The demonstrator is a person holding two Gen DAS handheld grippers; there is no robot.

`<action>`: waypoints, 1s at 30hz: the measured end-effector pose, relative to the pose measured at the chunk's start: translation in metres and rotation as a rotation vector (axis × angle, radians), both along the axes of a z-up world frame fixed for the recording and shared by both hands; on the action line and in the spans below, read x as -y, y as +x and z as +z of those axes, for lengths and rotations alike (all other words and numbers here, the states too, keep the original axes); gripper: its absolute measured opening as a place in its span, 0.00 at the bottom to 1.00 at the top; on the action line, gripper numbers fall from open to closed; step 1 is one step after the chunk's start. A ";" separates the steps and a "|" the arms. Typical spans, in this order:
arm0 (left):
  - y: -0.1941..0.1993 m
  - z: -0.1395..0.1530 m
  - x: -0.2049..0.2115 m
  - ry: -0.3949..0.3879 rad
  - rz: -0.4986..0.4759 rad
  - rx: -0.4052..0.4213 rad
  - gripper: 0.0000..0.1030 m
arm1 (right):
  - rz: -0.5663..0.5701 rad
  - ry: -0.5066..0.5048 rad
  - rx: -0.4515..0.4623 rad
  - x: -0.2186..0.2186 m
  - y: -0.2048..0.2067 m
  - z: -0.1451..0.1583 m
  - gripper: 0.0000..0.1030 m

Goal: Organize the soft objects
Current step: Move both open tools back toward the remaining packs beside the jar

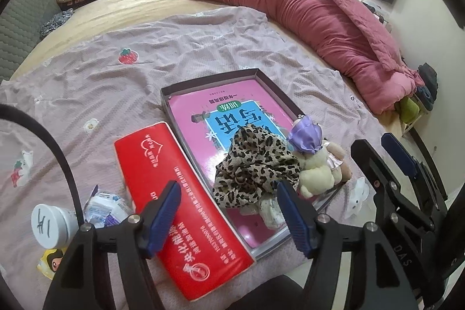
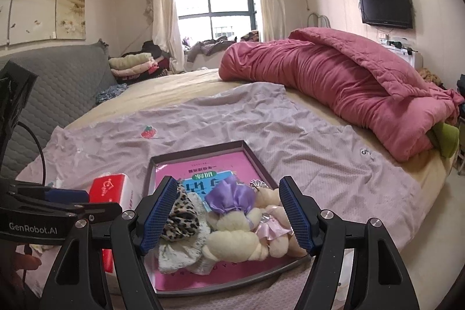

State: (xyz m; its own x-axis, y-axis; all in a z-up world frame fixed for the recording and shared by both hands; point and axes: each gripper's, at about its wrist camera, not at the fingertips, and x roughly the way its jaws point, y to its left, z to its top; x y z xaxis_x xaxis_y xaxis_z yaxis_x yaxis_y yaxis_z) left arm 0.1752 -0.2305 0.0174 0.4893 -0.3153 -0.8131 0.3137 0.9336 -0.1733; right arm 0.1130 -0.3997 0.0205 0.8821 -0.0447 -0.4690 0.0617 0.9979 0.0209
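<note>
Glossy pink paperback cover [image 1: 232,118] shines inside the matt dark cardboard tray [image 1: 209,79]. A leopard-print fabric scrunchie [image 1: 255,164] looks thin and crinkled; the cream plush bear [image 2: 232,237] fuzzy, its lilac satin cap [image 2: 229,198] sheeny. The red plastic-wrapped tissue pack [image 1: 177,193] is slick. The lavender textured cloth sheet [image 1: 116,83] lies wrinkled and matt. Ribbed blue pads [image 2: 158,211] sit on black plastic.

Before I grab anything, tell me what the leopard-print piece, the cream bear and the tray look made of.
Leopard-print piece: thin woven fabric, probably chiffon or satin; it crumples into soft gathers. Cream bear: plush with a fuzzy matte pile, likely synthetic. Tray: seemingly rigid cardboard, a box lid perhaps; thin straight dark walls with sharp folded corners.
</note>
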 end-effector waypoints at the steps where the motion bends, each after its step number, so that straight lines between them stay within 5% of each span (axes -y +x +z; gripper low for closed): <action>1: -0.001 0.002 -0.002 -0.001 0.004 0.003 0.66 | 0.002 -0.003 0.002 -0.002 0.000 0.002 0.72; 10: -0.024 0.026 -0.042 -0.021 0.052 0.052 0.67 | 0.070 -0.050 0.056 -0.031 -0.017 0.022 0.74; 21: -0.051 0.062 -0.170 -0.015 0.251 0.116 0.68 | 0.309 -0.147 0.109 -0.113 -0.039 0.051 0.75; 30: -0.076 0.046 -0.258 -0.040 0.373 0.084 0.68 | 0.476 -0.238 0.044 -0.186 -0.050 0.040 0.75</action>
